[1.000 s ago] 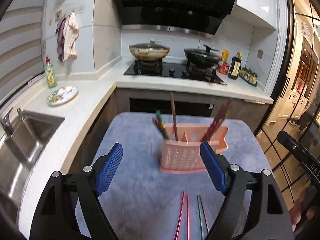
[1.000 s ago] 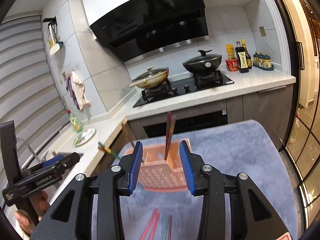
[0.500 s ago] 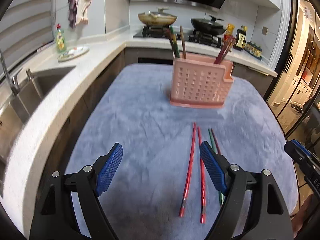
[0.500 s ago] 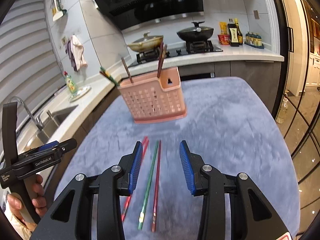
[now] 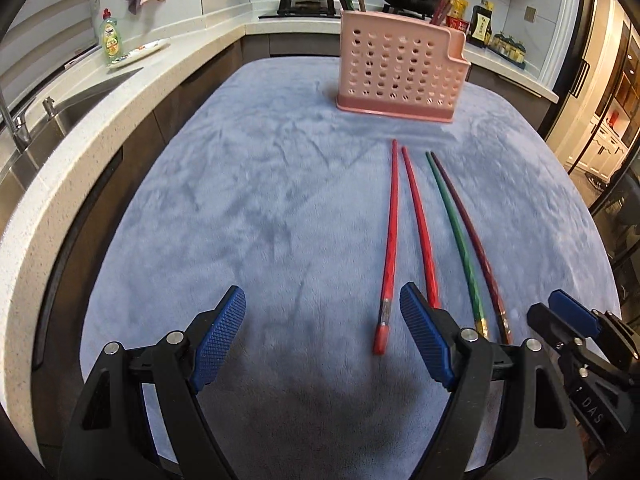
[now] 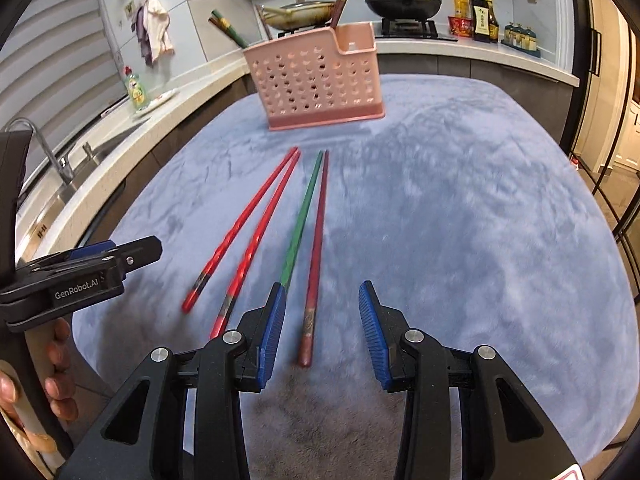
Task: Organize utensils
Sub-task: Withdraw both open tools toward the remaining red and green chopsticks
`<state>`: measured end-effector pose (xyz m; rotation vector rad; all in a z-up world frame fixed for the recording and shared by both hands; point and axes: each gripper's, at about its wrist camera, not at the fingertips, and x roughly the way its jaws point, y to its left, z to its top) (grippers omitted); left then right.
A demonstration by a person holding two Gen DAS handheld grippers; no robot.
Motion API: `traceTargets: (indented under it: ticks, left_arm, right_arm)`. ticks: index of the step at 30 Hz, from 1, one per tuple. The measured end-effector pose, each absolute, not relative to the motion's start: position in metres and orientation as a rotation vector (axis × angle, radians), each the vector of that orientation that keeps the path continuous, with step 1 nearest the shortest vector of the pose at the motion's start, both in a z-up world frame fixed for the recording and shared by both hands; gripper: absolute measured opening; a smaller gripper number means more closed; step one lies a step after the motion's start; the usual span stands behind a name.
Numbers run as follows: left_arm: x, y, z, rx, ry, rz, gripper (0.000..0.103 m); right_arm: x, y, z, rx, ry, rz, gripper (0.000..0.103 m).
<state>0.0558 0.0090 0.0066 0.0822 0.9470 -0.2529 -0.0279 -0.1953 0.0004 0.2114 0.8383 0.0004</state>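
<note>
Left wrist view: a counter covered with a blue-grey plush cloth [image 5: 248, 208] fills the scene, bordered on the left by a speckled white kitchen worktop [image 5: 80, 128]. A pink perforated plastic utensil holder [image 5: 400, 68] stands upright at the far side of the cloth, with several chopsticks leaning inside it. Four loose chopsticks lie on the cloth near the holder, roughly parallel, tips pointing far: two bright red chopsticks [image 5: 394, 216], left, then one green chopstick [image 5: 454, 224] and one dark red chopstick [image 5: 472, 232], almost touching. The left gripper [image 5: 322, 340] hovers at the near edge, its blue-padded fingers wide apart and empty, the leftmost red chopstick's end between them. Right wrist view: the right gripper [image 6: 322, 328] has its fingers apart, empty, straddling the dark red chopstick's near end [image 6: 308, 340].
</note>
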Motion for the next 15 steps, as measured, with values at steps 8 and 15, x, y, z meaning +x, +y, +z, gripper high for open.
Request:
traceTargets:
  ticks: [8,15]
  left_arm:
    - [0.053,0.010,-0.009,0.075,0.977,-0.259,0.076]
    - [0.051,0.003,-0.021,0.113,1.009,-0.274,0.076]
  right_arm:
    - [-0.025,-0.185,-0.017,0.206,0.878,0.019,0.023]
    - [-0.025,-0.183,-0.027,0.194,0.899,0.009,0.013]
